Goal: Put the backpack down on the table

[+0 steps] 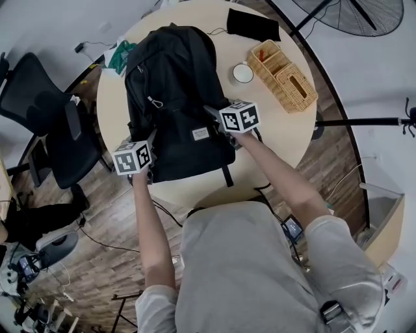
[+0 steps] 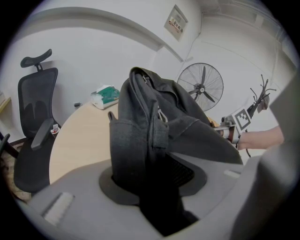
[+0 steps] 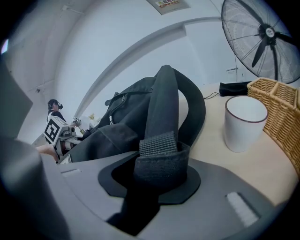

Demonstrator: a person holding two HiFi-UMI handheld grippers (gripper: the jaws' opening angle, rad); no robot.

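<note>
A black backpack (image 1: 172, 97) lies flat on the round wooden table (image 1: 286, 140), its top toward the far edge. My left gripper (image 1: 153, 140) is at its near left corner. In the left gripper view the jaws (image 2: 154, 187) hold a fold of the bag's dark fabric (image 2: 140, 140), which fills the gap between them. My right gripper (image 1: 211, 112) is at the bag's right side, shut on a padded shoulder strap (image 3: 164, 108) that loops up out of the jaws (image 3: 159, 173). Each gripper shows across the bag in the other's view.
A white cup (image 1: 243, 73) and a wicker basket (image 1: 285, 77) stand right of the bag. A black pouch (image 1: 253, 25) lies at the far edge, a green and white pack (image 1: 119, 55) at the left rim. An office chair (image 1: 45, 110) is left of the table, a fan (image 1: 344, 16) behind.
</note>
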